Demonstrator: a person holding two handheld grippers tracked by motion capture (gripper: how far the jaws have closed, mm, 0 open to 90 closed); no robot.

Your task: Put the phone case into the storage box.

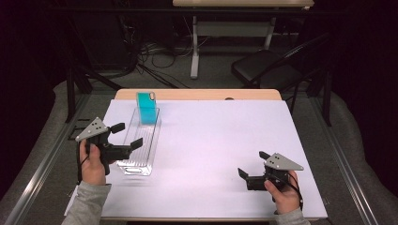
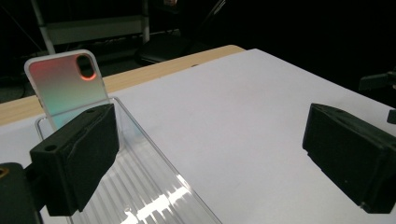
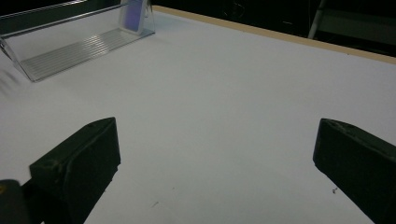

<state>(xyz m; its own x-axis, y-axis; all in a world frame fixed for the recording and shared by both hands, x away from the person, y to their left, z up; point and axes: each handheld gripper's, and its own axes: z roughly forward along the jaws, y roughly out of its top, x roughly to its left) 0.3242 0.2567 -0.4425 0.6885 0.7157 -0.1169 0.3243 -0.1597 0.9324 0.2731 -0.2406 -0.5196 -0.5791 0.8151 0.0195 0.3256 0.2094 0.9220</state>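
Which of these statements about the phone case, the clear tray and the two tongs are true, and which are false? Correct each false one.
1. The phone case stands upright at the far end of the clear tray. True.
2. The left tongs grip the phone case. False: they are open and hold nothing.
3. The right tongs are open over the white sheet. True.
4. The tray lies beside the right tongs. False: it lies beside the left tongs.
5. A folding chair stands beyond the table. True.
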